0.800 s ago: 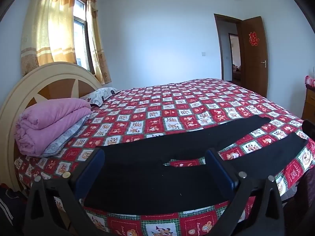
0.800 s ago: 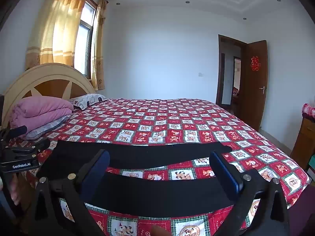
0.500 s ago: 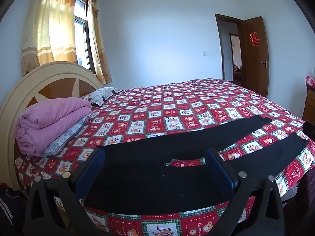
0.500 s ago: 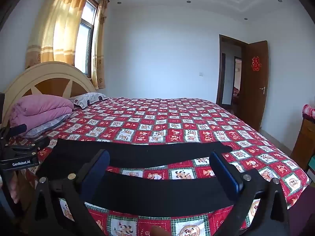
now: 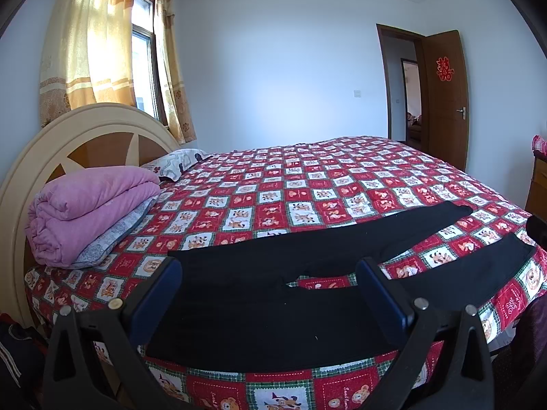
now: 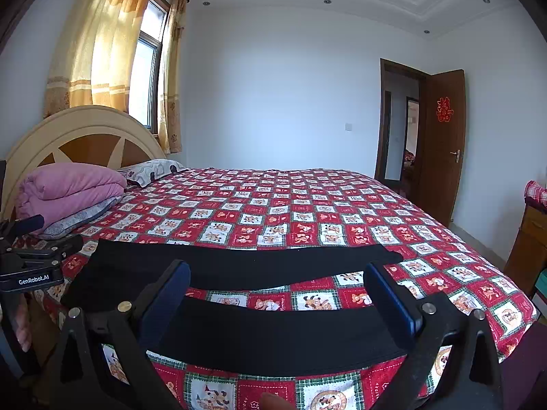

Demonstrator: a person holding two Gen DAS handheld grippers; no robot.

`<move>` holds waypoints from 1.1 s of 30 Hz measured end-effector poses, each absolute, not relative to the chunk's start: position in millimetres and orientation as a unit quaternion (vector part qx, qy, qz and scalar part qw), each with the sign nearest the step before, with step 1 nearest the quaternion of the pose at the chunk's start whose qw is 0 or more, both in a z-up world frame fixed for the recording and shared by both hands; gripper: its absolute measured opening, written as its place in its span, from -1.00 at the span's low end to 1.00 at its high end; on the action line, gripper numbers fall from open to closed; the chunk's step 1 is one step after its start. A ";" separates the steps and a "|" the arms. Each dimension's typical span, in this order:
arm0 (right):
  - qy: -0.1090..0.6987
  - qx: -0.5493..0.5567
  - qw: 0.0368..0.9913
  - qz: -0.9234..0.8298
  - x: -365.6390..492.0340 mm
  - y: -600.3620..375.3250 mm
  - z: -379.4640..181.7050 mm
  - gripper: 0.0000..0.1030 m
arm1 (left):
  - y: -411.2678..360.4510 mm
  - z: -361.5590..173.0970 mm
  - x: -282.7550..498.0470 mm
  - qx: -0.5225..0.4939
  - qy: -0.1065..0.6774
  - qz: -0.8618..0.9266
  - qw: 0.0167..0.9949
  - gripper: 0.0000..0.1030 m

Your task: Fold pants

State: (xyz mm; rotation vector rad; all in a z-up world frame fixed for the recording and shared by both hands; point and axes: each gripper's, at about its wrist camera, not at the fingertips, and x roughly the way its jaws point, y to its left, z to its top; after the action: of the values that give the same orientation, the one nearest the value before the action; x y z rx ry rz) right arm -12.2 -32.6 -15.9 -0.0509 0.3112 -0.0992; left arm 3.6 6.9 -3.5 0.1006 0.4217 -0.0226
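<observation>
- Bed [image 5: 307,177], double, red checked cartoon-print cover; fills the centre of both views.
- Headboard [image 5: 85,130], cream and brown, arched; at 9 o'clock.
- Door [image 5: 444,99], brown, standing open, red paper emblem on it; at 2 o'clock.
- Curtains [image 5: 92,41], yellow, drawn beside the window; at 10 o'clock.
- Pants [image 5: 273,307], black, laid flat along the near edge of the bed at 6 o'clock, waist toward the headboard, the two legs spread apart toward 3 o'clock.
- Quilt [image 5: 89,205], pink, folded, against the headboard at 9 o'clock.
- Pillow [image 5: 177,164], patterned, beyond the quilt.
- Left gripper [image 5: 268,295], jaws wide apart, nothing between them; poised over the seat of the pants.
- Right gripper [image 6: 277,300], jaws wide apart, nothing between them; poised over the nearer leg.
</observation>
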 end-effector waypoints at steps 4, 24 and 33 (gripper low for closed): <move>0.156 -0.025 0.986 -0.049 -12.0 -32.3 -16.2 0.98 | 6.5 -3.7 3.4 0.050 0.210 -0.012 0.976 1.00; 0.158 -0.028 0.986 -0.049 -12.3 -30.1 -18.7 0.98 | 5.0 -5.0 3.0 0.051 0.211 -0.011 0.976 1.00; 0.163 -0.032 0.985 -0.046 -12.2 -24.8 -23.7 0.98 | 4.6 -6.5 2.9 0.051 0.211 -0.010 0.976 1.00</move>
State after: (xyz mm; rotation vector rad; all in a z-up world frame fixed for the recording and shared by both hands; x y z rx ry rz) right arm -12.2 -24.8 -23.7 -0.0636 0.3271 -0.0932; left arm 2.9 4.6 -6.5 0.1029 0.4255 -0.0201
